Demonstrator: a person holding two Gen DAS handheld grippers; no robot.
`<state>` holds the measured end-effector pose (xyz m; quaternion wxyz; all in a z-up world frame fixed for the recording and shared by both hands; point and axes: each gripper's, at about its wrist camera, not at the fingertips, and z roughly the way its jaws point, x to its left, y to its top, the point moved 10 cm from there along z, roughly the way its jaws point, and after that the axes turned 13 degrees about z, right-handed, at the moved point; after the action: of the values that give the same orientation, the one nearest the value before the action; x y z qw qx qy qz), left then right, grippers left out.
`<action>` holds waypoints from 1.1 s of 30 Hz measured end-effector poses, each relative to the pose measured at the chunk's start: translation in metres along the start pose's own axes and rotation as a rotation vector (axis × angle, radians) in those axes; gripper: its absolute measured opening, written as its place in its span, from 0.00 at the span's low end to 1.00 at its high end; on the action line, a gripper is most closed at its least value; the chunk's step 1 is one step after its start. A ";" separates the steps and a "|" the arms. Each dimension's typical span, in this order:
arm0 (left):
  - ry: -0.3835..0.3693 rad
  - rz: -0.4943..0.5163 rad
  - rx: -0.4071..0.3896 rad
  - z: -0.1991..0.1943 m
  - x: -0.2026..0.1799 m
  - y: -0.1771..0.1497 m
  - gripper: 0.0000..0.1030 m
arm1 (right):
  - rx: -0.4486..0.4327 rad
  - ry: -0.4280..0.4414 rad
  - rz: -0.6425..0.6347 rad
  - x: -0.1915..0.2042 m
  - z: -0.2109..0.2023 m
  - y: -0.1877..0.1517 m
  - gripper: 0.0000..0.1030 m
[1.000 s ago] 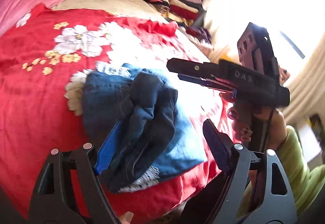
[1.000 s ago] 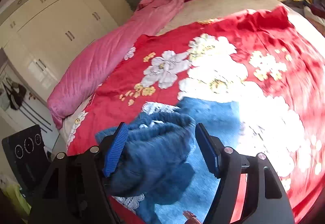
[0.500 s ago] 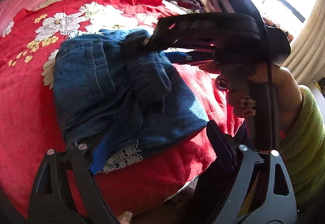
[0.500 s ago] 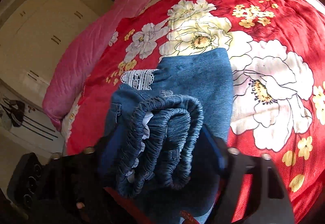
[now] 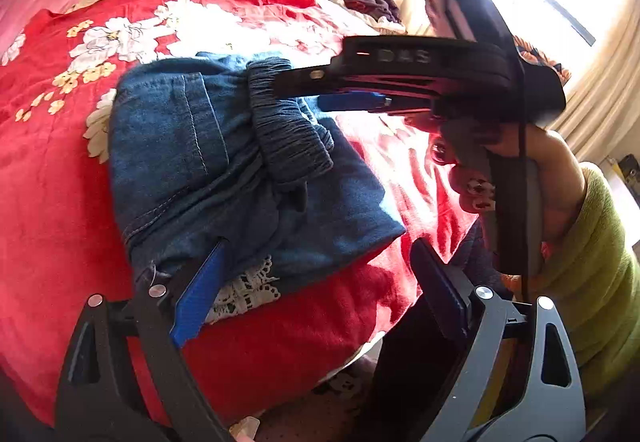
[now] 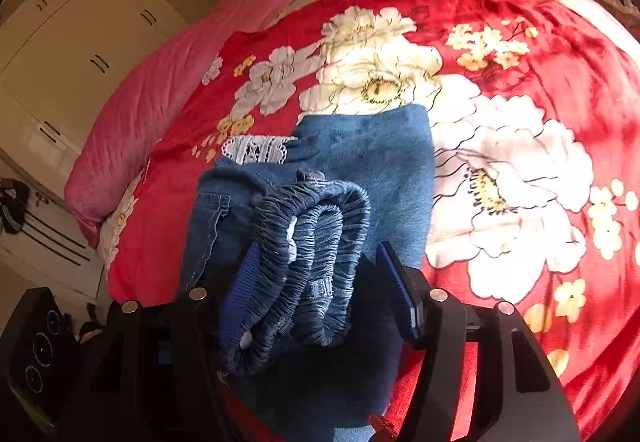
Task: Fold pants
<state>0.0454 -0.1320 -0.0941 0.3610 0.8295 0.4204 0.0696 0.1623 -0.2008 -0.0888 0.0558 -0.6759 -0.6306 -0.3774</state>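
1. blue denim pants lie folded into a thick bundle on a red floral blanket near the near edge of the bed. a strip of white lace trim shows at the bundle's near edge.
2. the left gripper sits at the near edge of the bundle with its jaws spread wide. its blue left pad lies against the denim by the lace and clamps nothing. a second ago this pad was tucked under a raised fold of the pants; half a second ago it was already low at the edge, much as now.
3. the right gripper has its jaws apart around the gathered elastic waistband, which is bunched between the pads. whether the pads press on it cannot be told.
4. a second ago the waistband hung lifted and loose; now it rests on top of the folded bundle.
5. in the left view the right gripper reaches in from the right, its tips at the waistband. half a second ago it looked larger and further left over the pants.
6. a pink quilt lies along the far side of the bed.
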 end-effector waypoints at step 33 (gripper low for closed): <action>0.235 -0.124 -0.012 -0.014 0.134 0.058 0.44 | 0.093 0.082 0.126 0.055 0.008 -0.095 0.72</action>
<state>0.1627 -0.0468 -0.0712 0.3180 0.7857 0.5100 0.1464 0.0764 -0.1323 -0.1007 0.1367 -0.6950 -0.6008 -0.3707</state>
